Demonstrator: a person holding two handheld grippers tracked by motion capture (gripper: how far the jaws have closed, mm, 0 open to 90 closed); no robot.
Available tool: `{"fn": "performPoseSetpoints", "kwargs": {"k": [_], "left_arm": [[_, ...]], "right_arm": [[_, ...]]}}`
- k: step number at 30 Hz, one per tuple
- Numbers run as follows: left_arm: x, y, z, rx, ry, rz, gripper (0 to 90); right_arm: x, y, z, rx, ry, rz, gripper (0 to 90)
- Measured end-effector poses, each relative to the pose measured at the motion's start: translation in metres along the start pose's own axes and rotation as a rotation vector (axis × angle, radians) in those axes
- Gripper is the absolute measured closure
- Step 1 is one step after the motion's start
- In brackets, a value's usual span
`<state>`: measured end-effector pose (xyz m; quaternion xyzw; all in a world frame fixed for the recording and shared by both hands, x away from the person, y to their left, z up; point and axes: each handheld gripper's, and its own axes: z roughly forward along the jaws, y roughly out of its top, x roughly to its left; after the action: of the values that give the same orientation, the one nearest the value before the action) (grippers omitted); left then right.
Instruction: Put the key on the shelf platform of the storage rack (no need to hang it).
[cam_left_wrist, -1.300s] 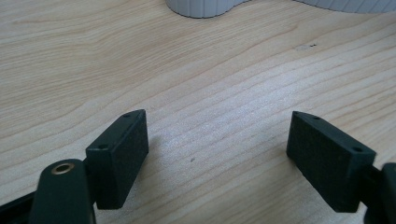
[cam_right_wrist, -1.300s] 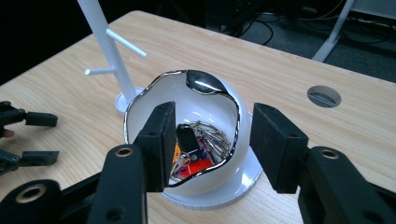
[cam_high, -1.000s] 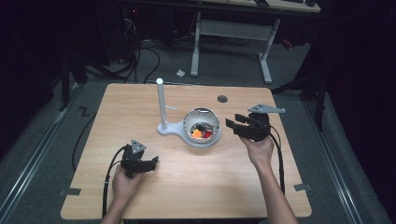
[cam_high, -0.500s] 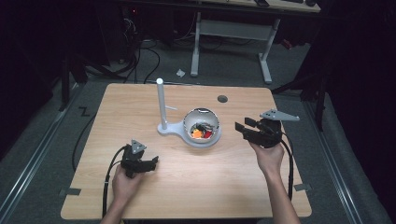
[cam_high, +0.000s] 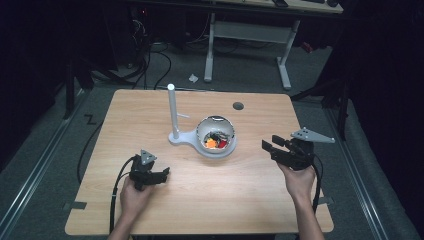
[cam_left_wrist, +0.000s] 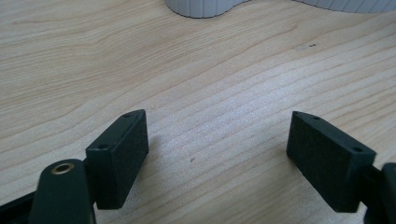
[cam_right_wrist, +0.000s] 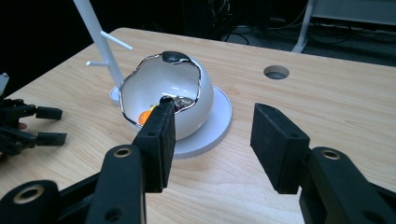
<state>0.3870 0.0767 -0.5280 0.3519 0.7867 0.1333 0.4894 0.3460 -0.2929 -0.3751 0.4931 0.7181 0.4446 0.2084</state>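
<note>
Looking down from the high view, a wooden table (cam_high: 150, 115) is seen with a white stand (cam_high: 172, 112) near its middle; the stand's post rises upright, its long axis vertical, and its flat base runs rightward under a white bowl (cam_high: 216, 136) holding orange, red and dark pieces; the left gripper (cam_high: 162, 174) is held low at the near left, jaws spread and pointed right; the right gripper (cam_high: 267, 146) is held right of the bowl, jaws spread and pointed left toward it.

In the left gripper view, the jaws are parted over bare wood; nothing is held.

In the right gripper view, the jaws are parted with nothing between them; the bowl's wavy rim is tilted toward the camera; a round hole (cam_right_wrist: 276, 72) is seen in the tabletop.
</note>
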Motion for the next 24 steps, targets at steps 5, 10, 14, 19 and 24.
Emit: {"fn": "performPoseSetpoints", "kwargs": {"k": [5,10,14,19,24], "left_arm": [[0.0,0.0,0.0,0.0,0.0,0.0,21.1],[0.0,0.0,0.0,0.0,0.0,0.001,21.1],[0.0,0.0,0.0,0.0,0.0,0.0,21.1],[0.0,0.0,0.0,-0.001,0.001,-0.002,21.1],[0.0,0.0,0.0,0.0,0.001,-0.002,21.1]], "right_arm": [[0.0,-0.005,-0.005,-0.001,-0.004,0.001,50.4],[-0.002,-0.016,-0.012,0.003,-0.017,0.016,50.4],[-0.002,-0.021,-0.015,0.002,-0.018,0.014,50.4],[-0.002,-0.031,-0.022,-0.022,-0.021,0.035,50.4],[-0.002,-0.039,-0.024,-0.016,-0.023,0.037,50.4]]}}
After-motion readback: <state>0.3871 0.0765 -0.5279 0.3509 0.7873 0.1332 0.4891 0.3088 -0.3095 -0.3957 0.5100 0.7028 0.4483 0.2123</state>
